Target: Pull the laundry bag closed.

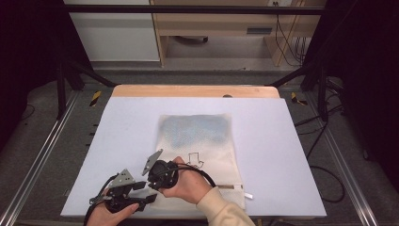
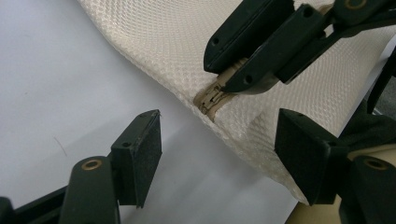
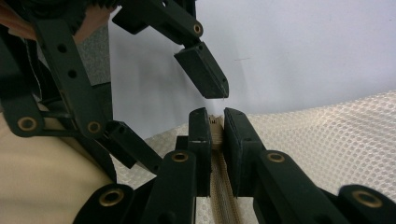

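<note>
We see a white mat [image 1: 141,122] over a wooden table [image 1: 193,91], dark floor around. The mesh bag [image 1: 202,141] lies centre frame. Our right gripper [image 3: 215,135] clamps its zipper [image 2: 211,97]; our left gripper [image 2: 224,154] gapes beside it.

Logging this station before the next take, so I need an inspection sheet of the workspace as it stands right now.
Surface: pale mat over a wooden table.
Job's things: cream mesh bag lying flat; zipper along its near edge.
Clutter: nothing seen.
Grippers: right gripper shut on the zipper's end; left gripper open, jaws either side of the bag's corner.
Cables: black cable trailing from the right gripper; more on the floor.
Surroundings: black frame, wooden furniture behind.
</note>
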A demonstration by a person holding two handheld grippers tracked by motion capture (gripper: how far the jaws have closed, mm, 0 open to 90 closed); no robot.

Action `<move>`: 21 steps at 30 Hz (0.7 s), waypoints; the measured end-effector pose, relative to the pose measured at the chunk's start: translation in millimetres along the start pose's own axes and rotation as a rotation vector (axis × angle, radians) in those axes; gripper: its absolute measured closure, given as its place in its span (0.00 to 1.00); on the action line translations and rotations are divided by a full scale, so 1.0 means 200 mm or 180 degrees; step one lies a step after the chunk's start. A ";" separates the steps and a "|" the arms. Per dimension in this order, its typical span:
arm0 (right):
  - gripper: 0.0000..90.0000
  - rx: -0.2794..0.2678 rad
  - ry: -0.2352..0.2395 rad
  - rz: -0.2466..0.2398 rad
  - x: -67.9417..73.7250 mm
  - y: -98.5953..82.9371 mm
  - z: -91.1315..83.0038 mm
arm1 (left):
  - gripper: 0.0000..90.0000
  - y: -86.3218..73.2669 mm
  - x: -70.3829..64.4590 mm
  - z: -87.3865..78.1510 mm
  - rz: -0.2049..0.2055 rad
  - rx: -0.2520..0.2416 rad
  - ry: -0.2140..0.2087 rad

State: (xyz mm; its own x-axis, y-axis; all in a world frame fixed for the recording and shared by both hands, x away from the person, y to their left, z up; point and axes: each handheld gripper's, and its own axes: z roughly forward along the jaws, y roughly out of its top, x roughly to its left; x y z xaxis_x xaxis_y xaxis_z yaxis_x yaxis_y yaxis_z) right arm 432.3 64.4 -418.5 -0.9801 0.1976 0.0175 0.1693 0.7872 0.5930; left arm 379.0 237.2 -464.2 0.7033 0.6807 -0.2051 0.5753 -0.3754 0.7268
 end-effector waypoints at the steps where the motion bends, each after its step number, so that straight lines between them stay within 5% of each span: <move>1: 0.91 -0.0007 0.0005 -0.0008 0.00 0.00 0.00 | 0.35 0.00 0.00 0.00 -0.0011 -0.0015 -0.0009; 12: 0.91 -0.0077 -0.0033 -0.0001 0.00 0.01 -0.03 | 0.50 0.02 0.03 0.04 -0.0137 -0.0068 -0.0371; 21: 0.91 -0.0118 -0.0032 0.0005 -0.01 0.01 -0.05 | 0.53 0.02 0.07 0.09 -0.0160 -0.0085 -0.0595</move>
State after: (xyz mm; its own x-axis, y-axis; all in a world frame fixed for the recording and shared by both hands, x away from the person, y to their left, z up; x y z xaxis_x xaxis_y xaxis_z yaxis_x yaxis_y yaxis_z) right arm 433.4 59.4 -409.5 -0.9788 0.2047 0.0104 0.1665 0.7647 0.6225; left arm 397.9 233.7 -474.9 0.7407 0.5685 -0.3581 0.6022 -0.3253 0.7290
